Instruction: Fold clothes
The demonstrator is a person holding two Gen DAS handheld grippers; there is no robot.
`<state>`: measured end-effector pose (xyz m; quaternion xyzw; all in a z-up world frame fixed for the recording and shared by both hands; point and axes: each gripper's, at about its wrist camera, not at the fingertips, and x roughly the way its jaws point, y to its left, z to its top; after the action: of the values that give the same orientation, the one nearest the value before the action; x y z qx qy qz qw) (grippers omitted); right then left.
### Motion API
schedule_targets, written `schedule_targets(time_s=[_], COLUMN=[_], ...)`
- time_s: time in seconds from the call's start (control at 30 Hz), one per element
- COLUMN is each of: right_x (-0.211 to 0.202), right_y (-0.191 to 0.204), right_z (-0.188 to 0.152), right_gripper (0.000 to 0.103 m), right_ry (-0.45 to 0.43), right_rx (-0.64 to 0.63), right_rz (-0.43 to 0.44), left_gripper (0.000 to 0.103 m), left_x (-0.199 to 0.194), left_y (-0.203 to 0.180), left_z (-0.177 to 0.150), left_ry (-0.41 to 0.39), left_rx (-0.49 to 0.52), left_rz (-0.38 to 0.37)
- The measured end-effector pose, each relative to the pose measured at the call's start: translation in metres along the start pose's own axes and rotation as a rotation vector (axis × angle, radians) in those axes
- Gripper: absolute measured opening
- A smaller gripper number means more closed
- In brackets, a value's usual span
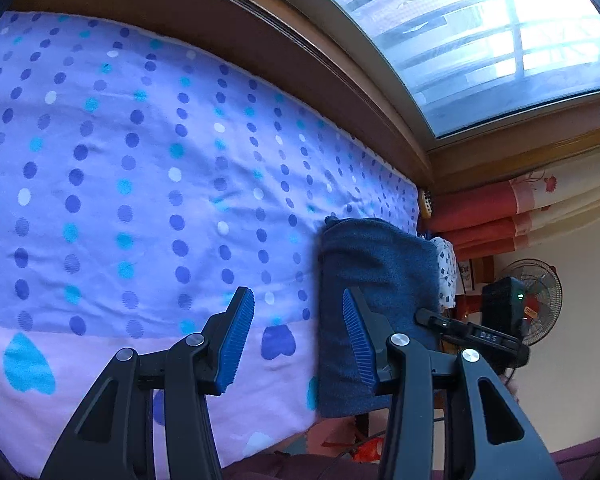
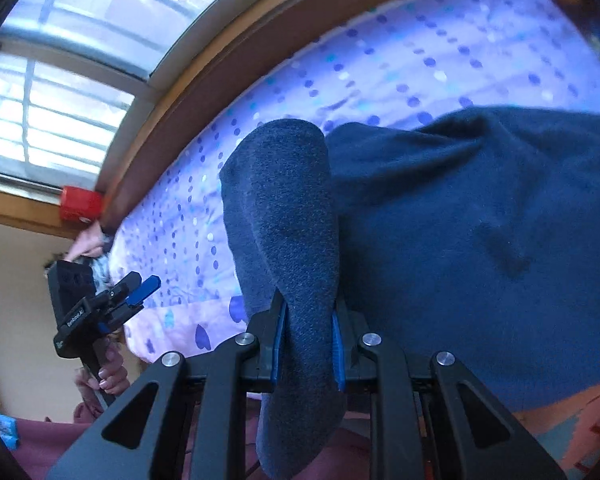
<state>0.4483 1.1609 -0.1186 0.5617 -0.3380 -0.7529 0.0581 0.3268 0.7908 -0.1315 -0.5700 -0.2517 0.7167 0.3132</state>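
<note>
A dark blue fleece garment [image 2: 480, 220] lies on the purple dotted bedsheet [image 2: 420, 60], near the bed's edge. My right gripper [image 2: 308, 304] is shut on a thick fold of it, which rises between the blue pads and hangs down over them. In the left wrist view the same garment [image 1: 380, 256] sits to the right. My left gripper [image 1: 296, 296] is open over the sheet [image 1: 140, 160] with nothing between its fingers; its right finger overlaps the garment's left edge. From the right wrist view, a hand holds the left gripper [image 2: 140, 282] off the bed's side.
A wooden window frame [image 1: 300, 52] and window [image 1: 480, 40] run along the bed's far side. Red and cream curtains [image 1: 520, 208], a fan [image 1: 540, 300] and a white patterned cloth [image 1: 446, 268] lie beyond the bed's end. A red object [image 2: 80, 202] sits by the sill.
</note>
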Motion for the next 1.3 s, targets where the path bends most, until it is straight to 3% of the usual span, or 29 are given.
schedule_targets(time_s=[0.23,0.53,0.63,0.7,0.8,0.87,0.93,1.0,1.07,1.13,1.17,1.2,1.23,1.3], right_x=[0.01,0.022,0.024,0.021,-0.013,-0.036,-0.042,-0.02,0.006,0.026,0.037,0.047,0.05,0.055], right_y=[-0.035,-0.061,-0.067,-0.071,-0.063,-0.041,-0.008,0.022,0.026,-0.008,-0.024,-0.041,-0.058,-0.081], right_z=[0.008,0.014,0.012,0.011,0.002,-0.008,-0.022,-0.033,-0.041,-0.048,-0.052,-0.056,-0.06,-0.067], right_gripper=[0.018,0.018,0.028,0.041,0.041,0.043,0.043,0.043,0.043,0.043,0.033,0.012,0.003,0.0], right_ry=[0.029,0.043,0.023,0.018,-0.056,-0.118,-0.162,-0.11,-0.081,-0.091,-0.096,-0.101,-0.118,-0.127], right_rx=[0.035,0.03,0.026,0.028,0.031,-0.012,-0.095,-0.179,-0.185,-0.052,0.015,0.082,0.147,0.237], right_rz=[0.048,0.057,0.036,-0.002,-0.091,-0.081,0.047,0.207,0.228,0.255,0.268,0.281,0.325,0.399], left_gripper=[0.046,0.046,0.046,0.046,0.046,0.046,0.046,0.046,0.046,0.046,0.046,0.046,0.044,0.042], left_x=[0.021,0.04,0.056,0.071,0.093,0.104,0.116,0.133,0.15,0.169,0.176,0.186,0.195,0.211], left_y=[-0.026,-0.047,-0.062,-0.075,-0.096,-0.11,-0.121,-0.123,-0.119,-0.113,-0.112,-0.109,-0.107,-0.103], left_z=[-0.006,-0.011,-0.013,-0.013,-0.01,-0.006,-0.001,0.005,0.012,0.02,0.022,0.024,0.025,0.025], left_ry=[0.04,0.064,0.086,0.104,0.122,0.131,0.138,0.15,0.175,0.197,0.204,0.211,0.218,0.227], left_rx=[0.075,0.139,0.212,0.269,0.35,0.4,0.446,0.466,0.454,0.433,0.435,0.438,0.441,0.448], left_rz=[0.032,-0.002,-0.027,-0.054,-0.098,-0.124,-0.147,-0.135,-0.126,-0.132,-0.129,-0.11,-0.09,-0.067])
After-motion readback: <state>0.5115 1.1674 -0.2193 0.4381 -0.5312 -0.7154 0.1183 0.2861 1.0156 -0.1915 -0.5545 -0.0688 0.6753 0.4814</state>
